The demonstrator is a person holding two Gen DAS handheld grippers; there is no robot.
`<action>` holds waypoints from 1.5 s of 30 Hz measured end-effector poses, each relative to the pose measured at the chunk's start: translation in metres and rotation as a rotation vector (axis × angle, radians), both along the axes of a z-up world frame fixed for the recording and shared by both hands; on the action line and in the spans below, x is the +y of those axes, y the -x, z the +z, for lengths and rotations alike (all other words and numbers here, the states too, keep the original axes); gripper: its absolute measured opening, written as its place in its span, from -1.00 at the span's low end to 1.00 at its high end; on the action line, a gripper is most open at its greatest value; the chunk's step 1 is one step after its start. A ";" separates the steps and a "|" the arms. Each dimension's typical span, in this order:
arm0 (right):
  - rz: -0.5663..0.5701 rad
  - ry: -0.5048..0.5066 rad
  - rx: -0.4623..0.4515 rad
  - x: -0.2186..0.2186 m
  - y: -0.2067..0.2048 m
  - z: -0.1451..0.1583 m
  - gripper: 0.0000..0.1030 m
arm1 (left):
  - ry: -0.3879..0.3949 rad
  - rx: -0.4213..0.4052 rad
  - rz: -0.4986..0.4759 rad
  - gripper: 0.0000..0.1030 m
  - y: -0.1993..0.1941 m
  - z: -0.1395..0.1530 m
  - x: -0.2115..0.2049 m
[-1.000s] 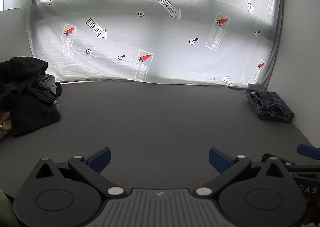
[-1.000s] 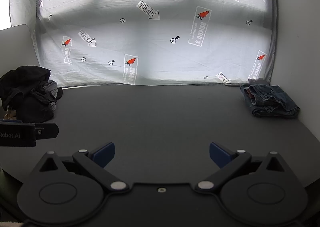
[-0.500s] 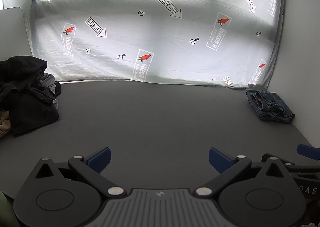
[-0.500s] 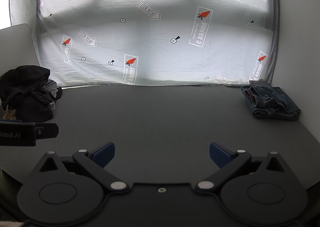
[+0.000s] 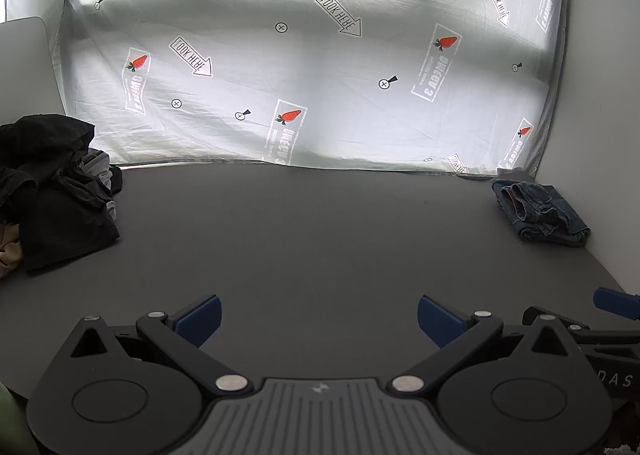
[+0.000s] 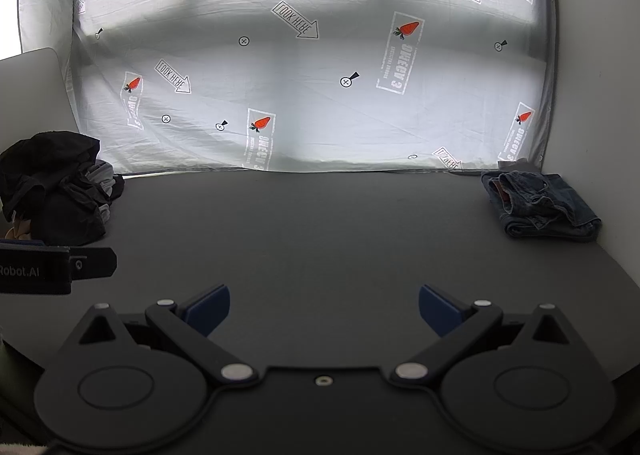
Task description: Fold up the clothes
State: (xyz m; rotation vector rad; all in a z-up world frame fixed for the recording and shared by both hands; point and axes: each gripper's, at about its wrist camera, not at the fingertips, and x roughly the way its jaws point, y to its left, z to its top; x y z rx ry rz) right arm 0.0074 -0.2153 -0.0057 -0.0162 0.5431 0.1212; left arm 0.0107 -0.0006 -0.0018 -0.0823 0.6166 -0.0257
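Note:
A heap of dark unfolded clothes [image 5: 52,191] lies at the far left of the grey table [image 5: 312,239]; it also shows in the right wrist view [image 6: 56,191]. Folded blue jeans [image 5: 540,211] lie at the far right by the wall, seen too in the right wrist view [image 6: 540,207]. My left gripper [image 5: 318,319] is open and empty, low over the near part of the table. My right gripper [image 6: 324,309] is open and empty beside it. Part of the right gripper [image 5: 612,301] shows at the left view's right edge; the left gripper [image 6: 56,265] shows at the right view's left edge.
A white printed sheet [image 5: 312,87] hangs behind the table. A white wall [image 5: 600,115] bounds the right side. A grey panel [image 5: 24,67] stands at the far left behind the heap. The table's near right edge is rounded.
Both views have drifted very slightly; the jeans and the heap sit a touch differently in frame. Both grippers stay open and empty.

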 end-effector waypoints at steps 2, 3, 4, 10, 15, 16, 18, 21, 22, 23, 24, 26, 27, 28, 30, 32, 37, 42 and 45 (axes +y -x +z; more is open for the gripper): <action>0.001 -0.001 -0.001 0.000 0.000 0.000 0.98 | -0.002 -0.003 0.001 1.00 0.001 0.001 0.001; 0.002 -0.002 -0.002 0.000 0.000 0.000 0.98 | -0.003 -0.003 0.001 1.00 0.000 0.001 0.001; 0.003 -0.002 -0.003 0.000 0.000 0.000 0.98 | -0.003 -0.003 0.001 1.00 0.000 0.001 0.001; 0.002 -0.001 -0.005 0.001 -0.002 0.000 0.98 | -0.001 -0.006 0.005 1.00 0.000 0.001 0.002; -0.003 0.000 -0.006 0.001 -0.004 0.000 0.98 | 0.003 -0.004 0.003 1.00 -0.003 -0.001 0.003; -0.004 0.001 -0.006 0.001 -0.005 0.000 0.98 | 0.003 -0.003 0.001 1.00 -0.004 -0.001 0.003; -0.005 0.001 -0.004 0.001 -0.006 0.000 0.98 | 0.002 -0.003 -0.001 1.00 -0.006 -0.001 0.004; -0.006 0.000 -0.003 0.002 -0.009 0.000 0.98 | 0.002 -0.003 0.001 1.00 -0.007 -0.002 0.005; -0.007 -0.001 -0.002 0.002 -0.010 -0.001 0.98 | 0.002 -0.003 0.003 1.00 -0.007 -0.002 0.005; -0.008 -0.002 -0.002 0.002 -0.010 -0.002 0.98 | 0.004 0.000 0.005 1.00 -0.008 -0.003 0.006; -0.008 -0.003 -0.001 0.002 -0.010 -0.003 0.98 | 0.005 0.003 0.006 1.00 -0.009 -0.003 0.007; -0.007 -0.004 0.005 0.003 -0.011 -0.004 0.98 | 0.009 0.013 0.002 1.00 -0.012 -0.005 0.007; -0.008 -0.003 0.008 0.003 -0.012 -0.005 0.98 | 0.012 0.019 -0.003 1.00 -0.014 -0.006 0.006; -0.010 -0.004 0.013 0.002 -0.013 -0.006 0.98 | 0.011 0.024 -0.008 1.00 -0.015 -0.007 0.004; -0.020 -0.009 0.024 -0.002 -0.016 -0.008 0.98 | 0.005 0.031 -0.008 1.00 -0.019 -0.008 0.001; -0.027 -0.016 0.041 -0.007 -0.022 -0.010 0.98 | 0.011 0.033 -0.004 1.00 -0.026 -0.009 -0.003; -0.055 -0.008 0.073 -0.028 -0.039 -0.018 0.98 | 0.041 0.071 -0.033 1.00 -0.060 -0.014 -0.027; -0.091 -0.066 0.126 -0.059 -0.088 -0.026 0.98 | -0.005 0.070 -0.044 1.00 -0.086 -0.012 -0.052; -0.042 -0.064 0.144 -0.061 -0.123 -0.030 0.98 | -0.008 0.097 0.017 1.00 -0.103 -0.009 -0.052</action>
